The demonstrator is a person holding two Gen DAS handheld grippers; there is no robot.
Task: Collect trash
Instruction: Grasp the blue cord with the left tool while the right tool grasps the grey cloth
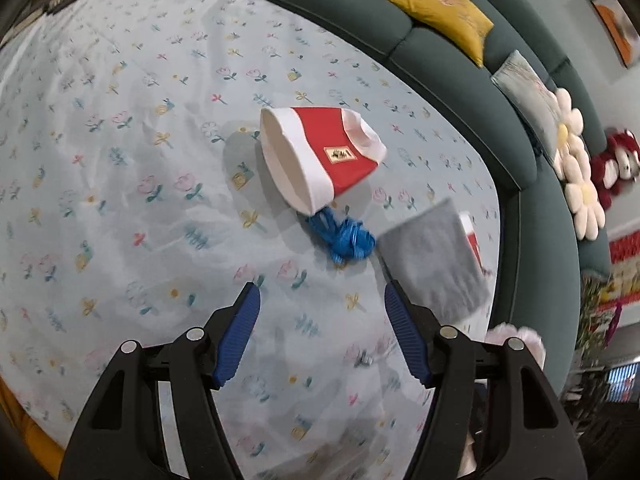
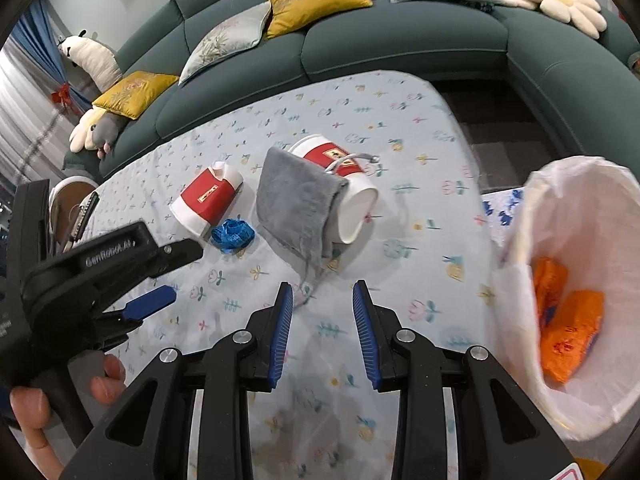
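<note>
A flattened red-and-white paper cup (image 1: 320, 156) (image 2: 206, 200) lies on its side on the flowered tablecloth (image 1: 120, 160). Beside it sits a crumpled blue tape (image 1: 344, 236) (image 2: 232, 234). A grey cloth (image 1: 432, 264) (image 2: 296, 204) drapes over a second red-and-white cup (image 2: 348, 196), which also lies on its side. My left gripper (image 1: 321, 288) (image 2: 186, 272) hovers open just short of the blue tape, holding nothing. My right gripper (image 2: 323, 286) is open and empty, near the cloth's loose thread. A bin with a white liner (image 2: 580, 208) at the right holds orange wrappers (image 2: 568, 320).
A dark green sofa (image 2: 400, 44) curves around the table's far side, with yellow (image 2: 316, 0) and grey cushions and plush toys on it. The table's right edge drops to the floor (image 2: 504, 152) next to the bin. A person's hand (image 2: 28, 404) grips the left tool.
</note>
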